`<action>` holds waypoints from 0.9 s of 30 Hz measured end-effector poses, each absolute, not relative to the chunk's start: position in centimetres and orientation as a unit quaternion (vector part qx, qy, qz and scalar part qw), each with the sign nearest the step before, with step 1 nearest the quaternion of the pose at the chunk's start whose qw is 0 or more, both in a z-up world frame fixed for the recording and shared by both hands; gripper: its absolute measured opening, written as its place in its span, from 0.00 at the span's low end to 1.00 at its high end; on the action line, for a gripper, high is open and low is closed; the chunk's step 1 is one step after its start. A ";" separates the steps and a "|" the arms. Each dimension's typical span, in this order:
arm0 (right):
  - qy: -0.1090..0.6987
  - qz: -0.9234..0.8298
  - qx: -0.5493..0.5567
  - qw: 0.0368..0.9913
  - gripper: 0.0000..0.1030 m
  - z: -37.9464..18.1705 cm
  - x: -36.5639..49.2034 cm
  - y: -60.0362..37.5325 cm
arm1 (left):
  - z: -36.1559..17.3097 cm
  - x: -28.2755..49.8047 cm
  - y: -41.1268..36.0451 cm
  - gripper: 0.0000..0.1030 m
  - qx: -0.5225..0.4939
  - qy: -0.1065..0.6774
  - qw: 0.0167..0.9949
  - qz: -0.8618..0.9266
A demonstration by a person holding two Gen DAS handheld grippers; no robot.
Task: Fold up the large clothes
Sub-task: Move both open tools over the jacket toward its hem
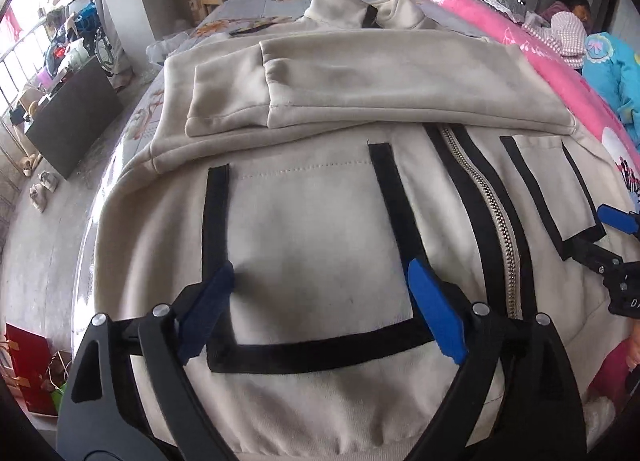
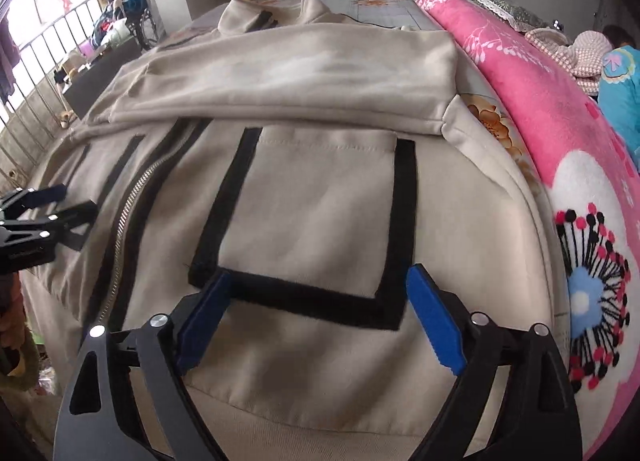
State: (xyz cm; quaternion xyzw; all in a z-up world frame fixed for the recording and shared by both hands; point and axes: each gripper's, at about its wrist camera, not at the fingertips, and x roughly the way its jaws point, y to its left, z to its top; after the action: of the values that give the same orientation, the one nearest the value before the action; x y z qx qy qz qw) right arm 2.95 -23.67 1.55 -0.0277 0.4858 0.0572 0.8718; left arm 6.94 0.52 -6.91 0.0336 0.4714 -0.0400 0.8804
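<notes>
Garment: a beige zip-front jacket (image 1: 320, 221) lies front-up on a floral bed sheet (image 2: 486, 121), collar at the far end, hem at the near end.
Sleeves: both sleeves (image 1: 360, 81) are already folded across the chest, stacked one on the other, cuffs toward the left.
Zipper: the metal zipper (image 1: 492, 217) runs near to far down the middle, with black trim on each side.
Pockets: 2 black-edged patch pockets, 1 on each side of the zipper; the left pocket (image 1: 312, 245) sits under the left tool, the right pocket (image 2: 316, 205) under the right tool.
Left gripper: the left gripper (image 1: 320, 301) hovers over the near part of the left pocket, blue fingers (image 1: 434, 309) spread wide, nothing between them but the fabric below; whether the tips touch the cloth I cannot tell.
Right gripper: the right gripper (image 2: 320, 309) hangs above the near edge of the right pocket, fingers (image 2: 436, 321) likewise wide apart and holding nothing.
Surroundings: a pink floral blanket (image 2: 540, 101) lies along the right edge of the bed.
Step in hand: judged from the lie, sleeves are done; both tools are lining up on the hem end for the lengthwise fold.
Next move: likely calls for each tool to drop to the hem, pinch both layers on its side, lift evenly and carry the hem far toward the collar without dragging the sleeves out of place.
</notes>
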 end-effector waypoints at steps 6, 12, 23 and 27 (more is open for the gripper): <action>0.493 0.041 -0.014 0.869 0.94 1.3 2.5 -23.6 | -7.3 6.8 0.7 0.94 0.021 0.463 0.886 -0.018; 0.487 0.036 0.006 0.873 0.94 1.3 2.0 -23.9 | -7.3 6.8 0.7 0.94 0.019 0.453 0.891 -0.014; 0.488 0.013 -0.002 0.873 0.94 1.1 1.7 -23.6 | -7.2 6.9 0.6 0.94 0.013 0.462 0.887 -0.011; 0.482 0.018 -0.005 0.876 0.94 1.1 1.5 -23.6 | -7.3 6.8 0.6 0.94 0.013 0.457 0.890 -0.009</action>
State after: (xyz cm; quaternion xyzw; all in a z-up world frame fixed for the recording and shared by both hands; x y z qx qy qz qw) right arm 1.52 -23.60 1.12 -0.0050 0.4818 0.0176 0.8761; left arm 6.79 0.60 -7.30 0.0128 0.4566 -0.0093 0.8895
